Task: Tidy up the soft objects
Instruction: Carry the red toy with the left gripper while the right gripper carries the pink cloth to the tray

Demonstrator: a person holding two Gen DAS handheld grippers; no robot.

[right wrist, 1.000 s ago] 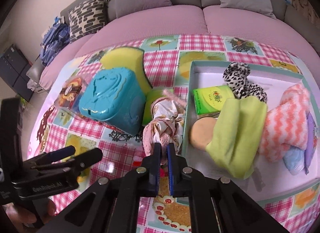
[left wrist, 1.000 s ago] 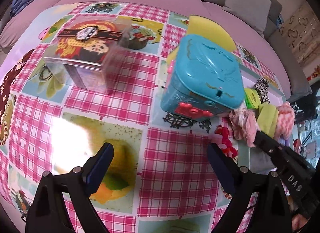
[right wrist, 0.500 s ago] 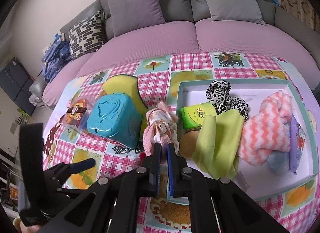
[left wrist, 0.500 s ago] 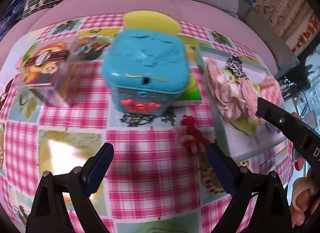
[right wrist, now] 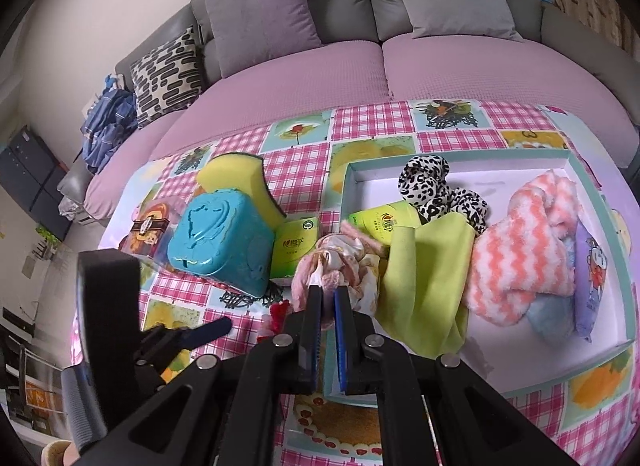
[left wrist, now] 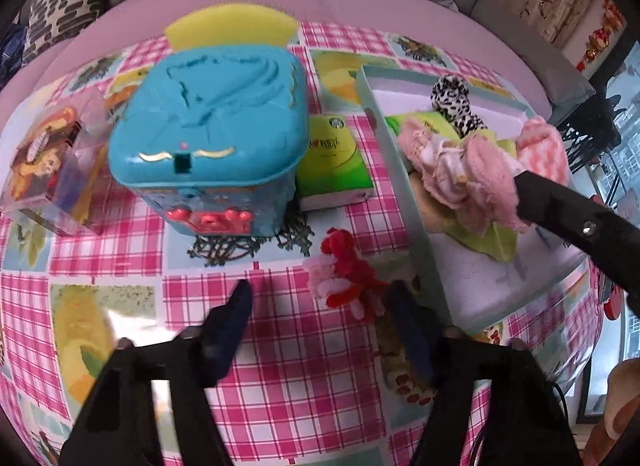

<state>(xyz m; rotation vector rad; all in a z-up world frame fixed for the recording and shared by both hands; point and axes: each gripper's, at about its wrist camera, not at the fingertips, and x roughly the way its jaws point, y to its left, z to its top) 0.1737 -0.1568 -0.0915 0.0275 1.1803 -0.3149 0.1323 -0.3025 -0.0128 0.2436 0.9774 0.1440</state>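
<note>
Most soft things lie in the tray (right wrist: pixel 576 169); the right gripper (right wrist: pixel 327 290) pinches a pink scrunchie (left wrist: pixel 460 169) above it, while the left gripper (left wrist: pixel 320 298), jaws closing but not yet touching, reaches the red fluffy toy (left wrist: pixel 344 274) at twelve o'clock.

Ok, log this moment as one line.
right claw: shut on pink scrunchie, over tray | left claw: closing around red-and-pink yarn toy

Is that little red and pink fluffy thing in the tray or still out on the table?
Out. The red and pink fluffy thing lies on the checked tablecloth, just outside the tray, between the closing fingers of the left tongs.
</note>
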